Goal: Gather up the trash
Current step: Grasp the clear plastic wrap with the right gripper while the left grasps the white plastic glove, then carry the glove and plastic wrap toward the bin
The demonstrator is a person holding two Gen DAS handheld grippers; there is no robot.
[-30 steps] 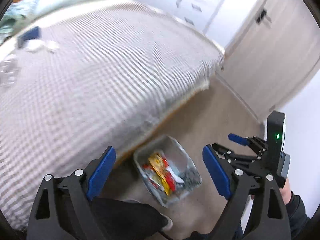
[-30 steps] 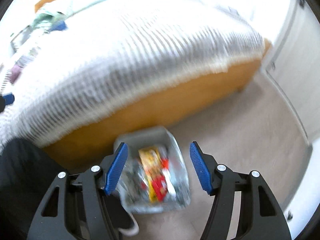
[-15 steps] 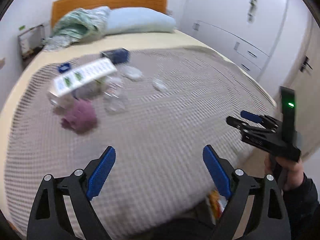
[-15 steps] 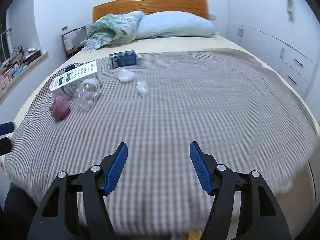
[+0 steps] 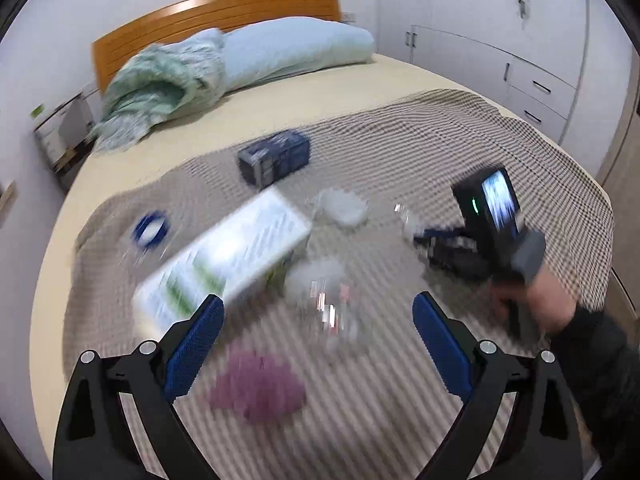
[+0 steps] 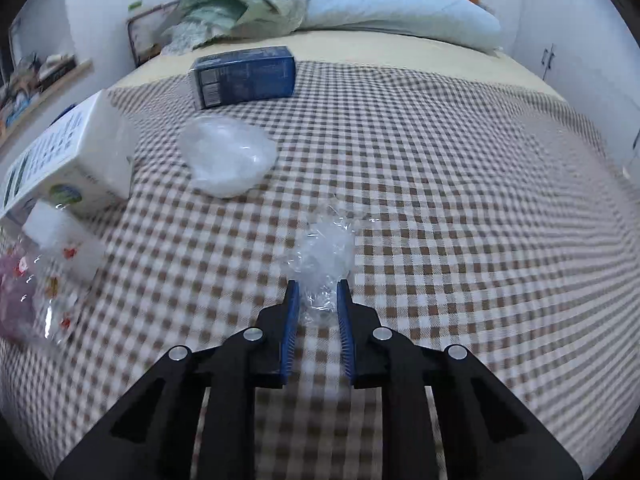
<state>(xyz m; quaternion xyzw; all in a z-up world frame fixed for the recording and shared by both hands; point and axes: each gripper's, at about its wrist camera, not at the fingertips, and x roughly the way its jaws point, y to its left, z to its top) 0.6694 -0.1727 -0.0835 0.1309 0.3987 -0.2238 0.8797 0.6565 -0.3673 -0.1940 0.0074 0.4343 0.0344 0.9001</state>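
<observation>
Right gripper [image 6: 317, 294]: jaws pinched on a clear plastic wrap [image 6: 326, 256] that lies on the checked blanket [image 6: 440, 184]; the wrap bulges out ahead of the blue pads toward 12 o'clock.
Left gripper [image 5: 316, 328]: jaws spread wide, nothing between them, held above the blanket; its view is blurred.
Blue box [image 6: 244, 76]: on the blanket at 11 o'clock from the wrap, near the blanket's far edge.
Clear lid [image 6: 226, 160]: between the blue box and the wrap, apart from both.
White carton [image 6: 66, 160]: at 9 o'clock in the right view, lying on its side.
Bottle [image 6: 52, 248]: clear, just in front of the carton, blurred.
Purple wad [image 5: 258, 388]: on the blanket between the left pads, near the bottle.
Blue ring [image 5: 151, 229]: at 10 o'clock in the left view, beside the carton.
Pillow [image 6: 400, 12]: at the headboard, 12 o'clock.
</observation>
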